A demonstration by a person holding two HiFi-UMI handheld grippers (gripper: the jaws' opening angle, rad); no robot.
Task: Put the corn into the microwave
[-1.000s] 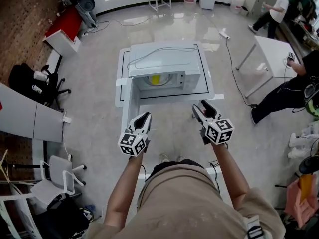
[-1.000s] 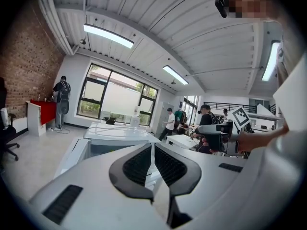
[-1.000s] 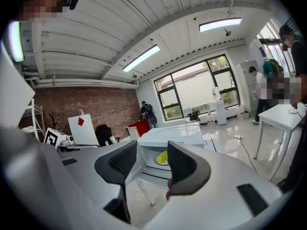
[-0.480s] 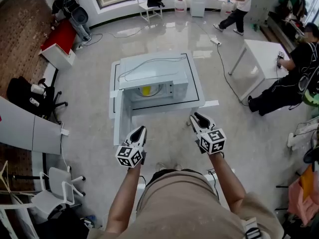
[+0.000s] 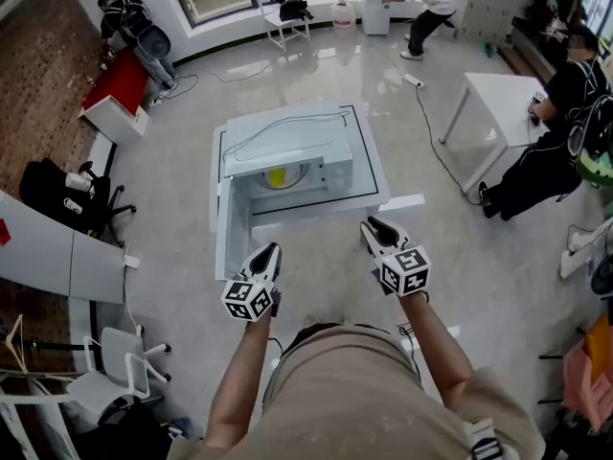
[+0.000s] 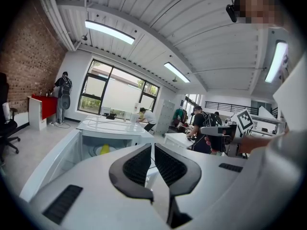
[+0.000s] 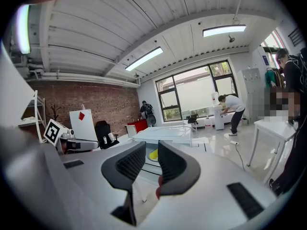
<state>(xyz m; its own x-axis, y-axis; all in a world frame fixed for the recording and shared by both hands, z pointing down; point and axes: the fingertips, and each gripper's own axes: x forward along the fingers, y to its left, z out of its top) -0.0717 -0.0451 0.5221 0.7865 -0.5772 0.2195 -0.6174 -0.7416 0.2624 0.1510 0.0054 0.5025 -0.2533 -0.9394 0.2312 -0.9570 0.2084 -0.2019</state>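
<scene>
Corn (image 5: pixel 277 176), apparently lying inside open microwave (image 5: pixel 287 142), left gripper (image 5: pixel 272 250) jaws together, right gripper (image 5: pixel 373 224) closing, empty

No readable words or numbers, only square markers on the left tongs (image 5: pixel 271 250) and right tongs (image 5: pixel 372 226).

The roof of the white box-shaped microwave (image 5: pixel 287 142) hides all but a sliver of the yellow corn (image 5: pixel 277 176). The right edge crops a black-clad person (image 5: pixel 560 127).
</scene>
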